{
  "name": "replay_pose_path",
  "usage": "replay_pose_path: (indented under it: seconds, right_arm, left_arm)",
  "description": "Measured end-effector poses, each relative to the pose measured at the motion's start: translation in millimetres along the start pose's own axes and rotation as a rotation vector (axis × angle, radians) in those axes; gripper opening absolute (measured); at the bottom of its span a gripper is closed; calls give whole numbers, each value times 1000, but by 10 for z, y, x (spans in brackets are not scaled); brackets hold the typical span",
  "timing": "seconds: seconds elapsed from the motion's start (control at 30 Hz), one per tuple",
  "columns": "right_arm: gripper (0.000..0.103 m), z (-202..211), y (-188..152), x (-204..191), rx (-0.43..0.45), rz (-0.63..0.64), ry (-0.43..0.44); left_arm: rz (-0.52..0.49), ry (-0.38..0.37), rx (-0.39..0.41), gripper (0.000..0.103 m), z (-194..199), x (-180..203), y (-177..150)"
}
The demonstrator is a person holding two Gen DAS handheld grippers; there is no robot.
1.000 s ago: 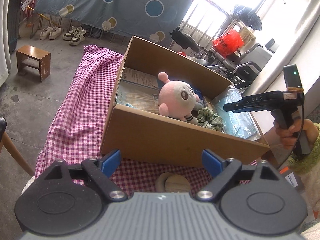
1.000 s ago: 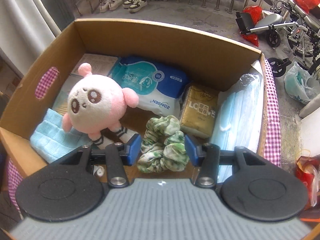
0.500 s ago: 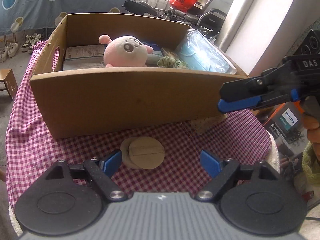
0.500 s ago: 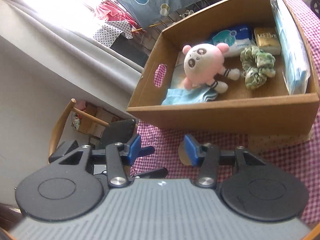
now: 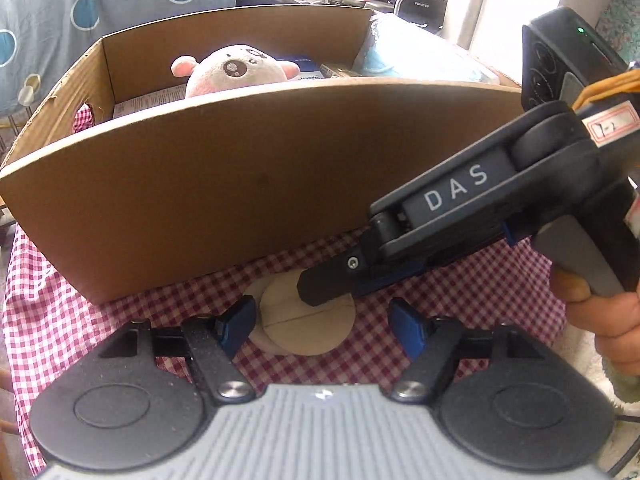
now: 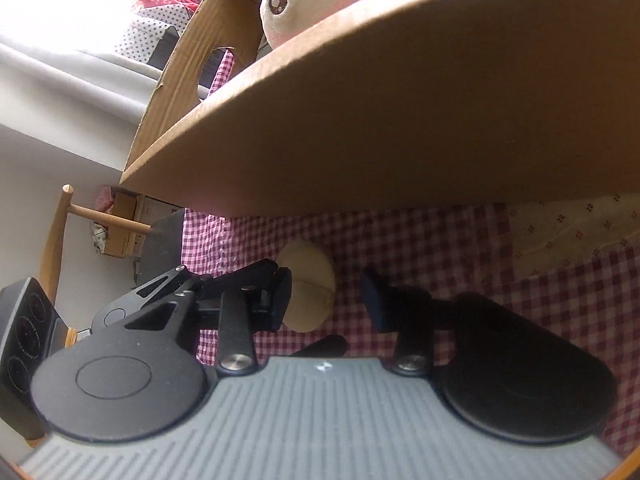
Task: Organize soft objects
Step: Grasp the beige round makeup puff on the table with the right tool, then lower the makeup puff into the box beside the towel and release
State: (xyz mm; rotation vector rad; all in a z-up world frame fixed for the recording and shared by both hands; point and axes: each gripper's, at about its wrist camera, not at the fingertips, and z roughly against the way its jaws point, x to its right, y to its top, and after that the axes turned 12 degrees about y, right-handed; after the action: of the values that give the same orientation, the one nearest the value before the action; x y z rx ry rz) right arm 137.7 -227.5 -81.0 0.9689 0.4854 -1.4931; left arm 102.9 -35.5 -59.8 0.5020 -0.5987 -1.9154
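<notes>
A round beige soft pad lies on the red checked cloth just in front of the cardboard box. My left gripper straddles the pad with its jaws closing; its left pad is near the pad's edge and its right pad stands apart. My right gripper reaches in from the right, tips over the pad's far side. In the right wrist view the right gripper is closing with the beige pad beside its left pad, not pressed. A pink plush sits in the box.
A person's hand holds the right gripper's handle. The box also holds a blue mask pack and papers. A white flowered cloth lies at the right. A wooden chair and small cartons stand beyond the table's left edge.
Both grippers sank from box height to the cloth in front of the box. The right one left the box and swung over the beige pad. Both jaws narrowed.
</notes>
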Motion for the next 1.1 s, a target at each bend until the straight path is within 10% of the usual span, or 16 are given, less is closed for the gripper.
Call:
replay_pose_path:
  seconds: [0.13,0.67,1.1]
  right_arm:
    - [26,-74,42,70,-2,-43,68]
    - [5,-100,-25,-72,58,56,63]
    - [5,854,115,-1038,190,364,132]
  left_arm:
    - [-16,42,17,54,8,4,-4]
    - [49,-21,42,51,132,-125,-7]
    - [65,-70,304,52,1017,-135,702]
